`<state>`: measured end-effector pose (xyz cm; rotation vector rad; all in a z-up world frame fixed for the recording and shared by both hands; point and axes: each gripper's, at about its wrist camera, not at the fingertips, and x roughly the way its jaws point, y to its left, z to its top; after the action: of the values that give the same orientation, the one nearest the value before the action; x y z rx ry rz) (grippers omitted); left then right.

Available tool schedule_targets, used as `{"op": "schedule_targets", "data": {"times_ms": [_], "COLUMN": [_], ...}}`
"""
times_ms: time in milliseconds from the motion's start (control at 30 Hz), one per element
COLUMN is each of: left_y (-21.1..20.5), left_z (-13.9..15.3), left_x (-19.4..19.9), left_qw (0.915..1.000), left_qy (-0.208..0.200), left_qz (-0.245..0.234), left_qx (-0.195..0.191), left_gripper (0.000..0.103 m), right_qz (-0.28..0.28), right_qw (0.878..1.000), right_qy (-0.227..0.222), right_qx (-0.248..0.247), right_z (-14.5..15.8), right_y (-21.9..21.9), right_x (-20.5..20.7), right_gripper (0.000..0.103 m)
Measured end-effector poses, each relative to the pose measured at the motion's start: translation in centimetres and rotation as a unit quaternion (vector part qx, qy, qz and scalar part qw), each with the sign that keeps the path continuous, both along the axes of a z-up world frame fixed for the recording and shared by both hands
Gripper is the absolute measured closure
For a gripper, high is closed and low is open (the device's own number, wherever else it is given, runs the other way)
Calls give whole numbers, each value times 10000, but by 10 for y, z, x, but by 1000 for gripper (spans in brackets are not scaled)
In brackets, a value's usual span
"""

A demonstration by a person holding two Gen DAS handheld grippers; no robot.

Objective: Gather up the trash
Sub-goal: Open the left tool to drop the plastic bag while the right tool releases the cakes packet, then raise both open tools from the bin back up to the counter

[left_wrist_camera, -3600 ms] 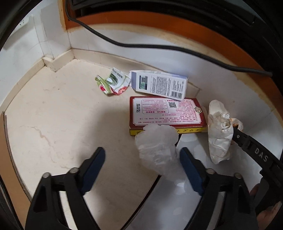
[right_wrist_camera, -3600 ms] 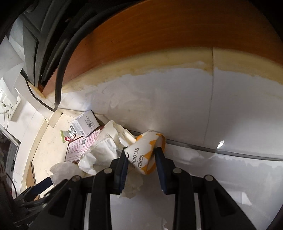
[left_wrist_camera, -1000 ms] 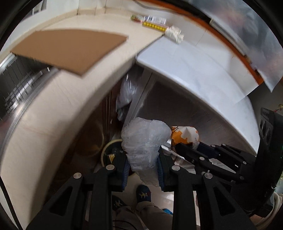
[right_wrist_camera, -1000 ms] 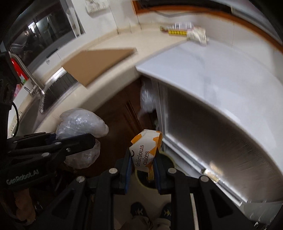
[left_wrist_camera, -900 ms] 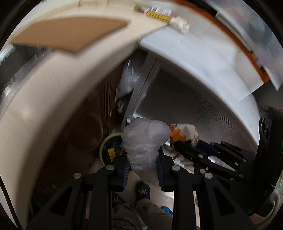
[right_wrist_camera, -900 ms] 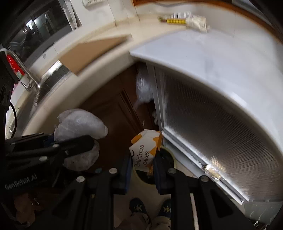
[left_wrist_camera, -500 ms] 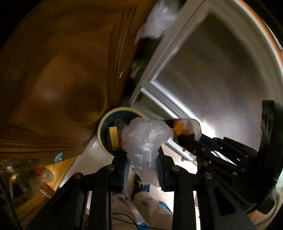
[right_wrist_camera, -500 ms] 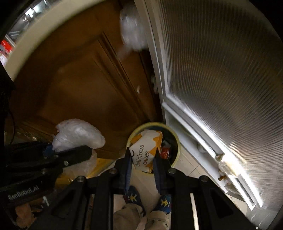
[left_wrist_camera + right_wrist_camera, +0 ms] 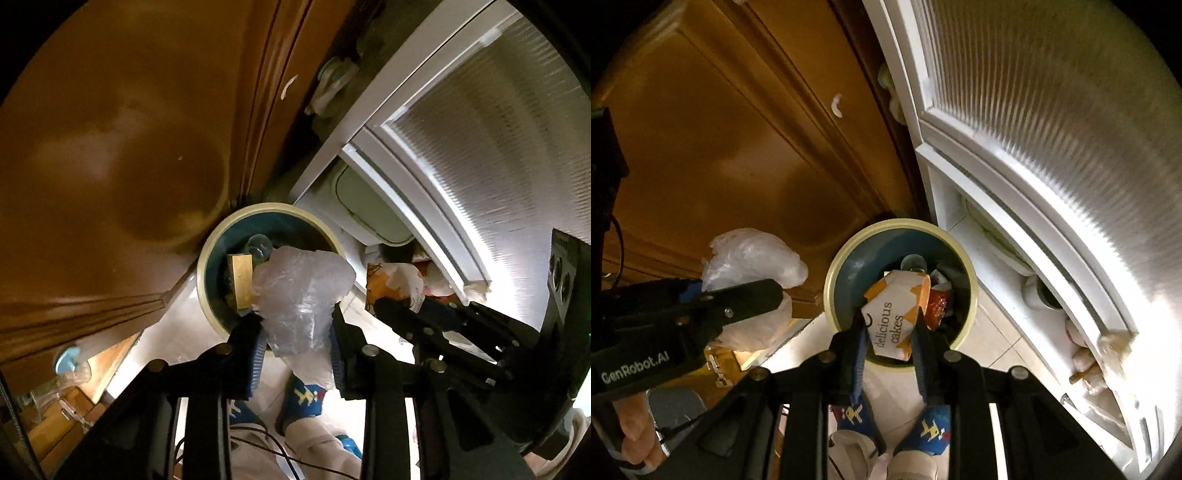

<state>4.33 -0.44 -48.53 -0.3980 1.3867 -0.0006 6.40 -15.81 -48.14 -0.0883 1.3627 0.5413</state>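
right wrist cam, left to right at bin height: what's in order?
Left gripper clamping a crumpled plastic bag → trash bin with the cake wrapper held over it by the right gripper → white ribbed door.

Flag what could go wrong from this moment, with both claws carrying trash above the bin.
The crumpled plastic bag in the left claw sits over the near rim of the bin; light as it looks, it may fall outside onto the floor. The bin already holds trash, so the cake wrapper in the right claw might perch on top or spill over.
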Motion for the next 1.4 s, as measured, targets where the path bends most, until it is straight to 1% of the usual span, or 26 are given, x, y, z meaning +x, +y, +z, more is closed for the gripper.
{"op": "schedule_targets", "data": {"times_ms": [33,133,200,300,400,433,467,500,533,700,867,933,967,1000,1067,1233,1400], "left_y": [0,4,8,11,13,15,15,15,16,18,21,20,19,17,14,7,-2], "left_z": [-3,-8,-11,-13,-12,-12,-11,-10,-9,-2,15,26,32,36,51,85,125], "left_x": [2,3,4,2,-1,-1,-2,-3,-4,-9,-16,-18,-18,-19,-20,-22,-28], "left_qw": [10000,10000,10000,10000,9997,9996,9995,9993,9992,9986,9985,9983,9983,9982,9979,9976,9981], "left_qy": [-3,25,72,31,74,65,51,42,30,35,12,-22,-33,-40,-110,-277,-331], "left_qz": [-10,12,34,31,-48,-70,-90,-104,-119,-77,24,30,22,19,-18,-58,-104], "left_qx": [16,55,16,73,221,251,301,343,391,518,555,578,585,605,636,637,518], "left_gripper": [75,66,43,36,29,29,28,25,23,20,18,14,10,8,8,8,8], "right_qz": [13,50,42,26,1,-8,-9,-10,-20,-64,-107,-144,-170,-197,-244,-273,-398], "right_qw": [10000,10000,10000,10000,9999,9999,9999,9998,9998,9998,9999,9998,9998,9997,9996,9994,9987], "right_qy": [7,19,30,69,110,117,142,170,183,126,59,24,12,2,-6,-133,-274], "right_qx": [-5,-20,-23,-47,-63,-77,-92,-99,-107,-135,-118,-129,-133,-142,-138,-177,-150], "right_z": [-3,-9,-13,-14,-19,-19,-19,-20,-20,-13,-1,5,9,14,22,58,109], "right_y": [2,6,7,8,11,12,13,13,14,15,8,6,5,4,1,-2,-11], "right_x": [2,6,10,14,16,17,18,19,20,20,13,10,9,7,5,-3,-7], "right_gripper": [79,79,79,79,79,78,74,72,70,70,70,70,70,70,70,70,70]}}
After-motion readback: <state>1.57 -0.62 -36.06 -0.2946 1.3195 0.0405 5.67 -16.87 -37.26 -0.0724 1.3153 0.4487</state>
